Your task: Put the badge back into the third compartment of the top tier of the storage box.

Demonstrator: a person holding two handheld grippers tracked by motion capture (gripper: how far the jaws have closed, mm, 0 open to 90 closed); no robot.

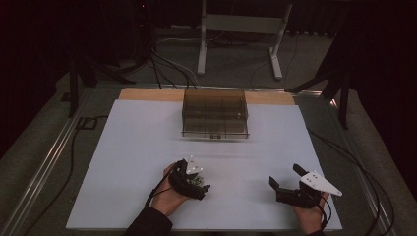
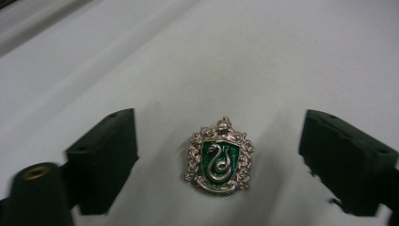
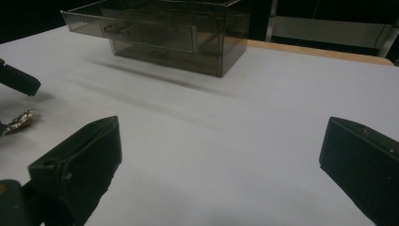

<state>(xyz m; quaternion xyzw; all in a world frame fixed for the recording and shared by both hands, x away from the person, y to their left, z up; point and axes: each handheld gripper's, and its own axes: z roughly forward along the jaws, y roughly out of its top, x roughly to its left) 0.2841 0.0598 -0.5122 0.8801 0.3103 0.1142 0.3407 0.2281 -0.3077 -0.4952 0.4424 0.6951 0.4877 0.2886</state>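
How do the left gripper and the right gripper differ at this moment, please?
The left gripper has a crest badge lying on the white table between its jaws, untouched; the right gripper has only bare table between its jaws. In the high view the left gripper sits nearer the smoky drawer box than the right gripper does. Both stand open, each held in a hand.

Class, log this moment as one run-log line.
left gripper: open, astride badge | badge: flat on white table | right gripper: open, empty | drawer box: behind
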